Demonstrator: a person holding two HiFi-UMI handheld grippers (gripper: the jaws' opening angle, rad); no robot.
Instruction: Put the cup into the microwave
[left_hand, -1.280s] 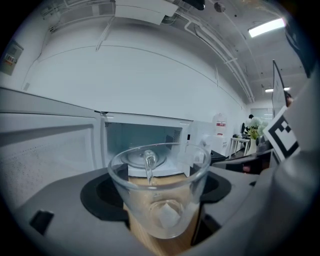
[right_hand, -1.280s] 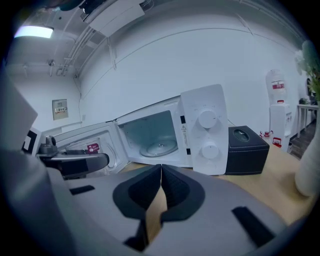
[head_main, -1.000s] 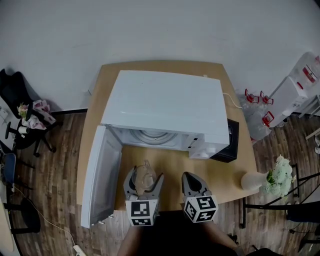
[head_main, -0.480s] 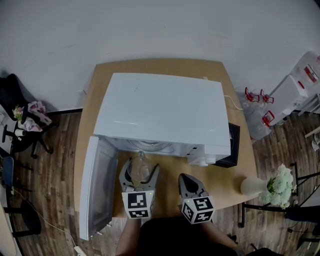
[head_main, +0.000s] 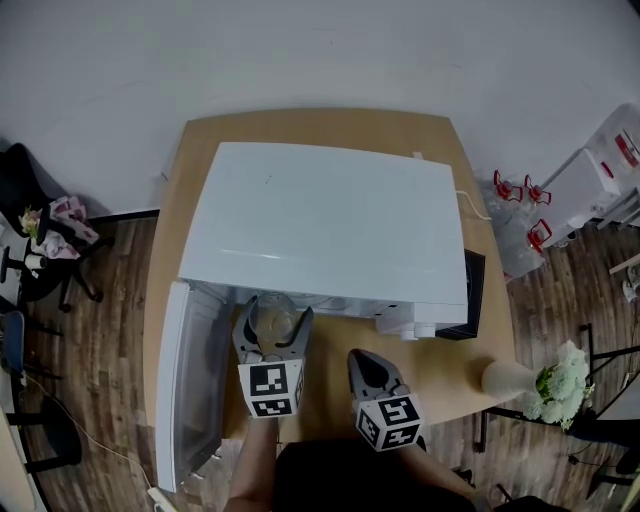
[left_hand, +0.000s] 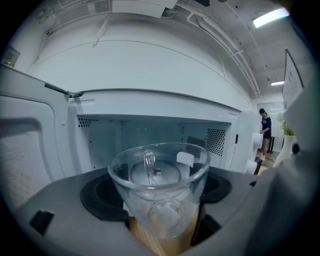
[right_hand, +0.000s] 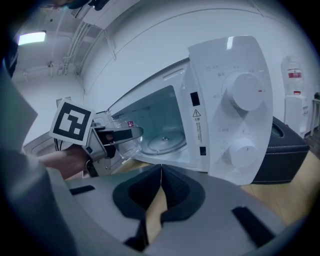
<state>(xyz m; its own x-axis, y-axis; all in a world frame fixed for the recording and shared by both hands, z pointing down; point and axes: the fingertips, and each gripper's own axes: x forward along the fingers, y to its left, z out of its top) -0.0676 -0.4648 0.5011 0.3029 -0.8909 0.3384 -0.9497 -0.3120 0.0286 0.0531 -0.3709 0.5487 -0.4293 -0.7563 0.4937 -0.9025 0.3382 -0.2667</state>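
While left gripper (head_main: 276, 311) pinches cup (head_main: 272, 322) at microwave (head_main: 320, 220) mouth | right gripper (head_main: 360, 358) pressed together

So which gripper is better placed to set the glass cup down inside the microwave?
Left. The left gripper is shut on the glass cup at the mouth of the open microwave, facing the turntable. The right gripper is shut, empty, near the control panel.

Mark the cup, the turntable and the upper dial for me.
cup (left_hand: 159, 195), left gripper view, on its glass wall.
turntable (right_hand: 165, 143), right gripper view, on the glass plate's middle.
upper dial (right_hand: 245, 91), right gripper view, on the knob's face.
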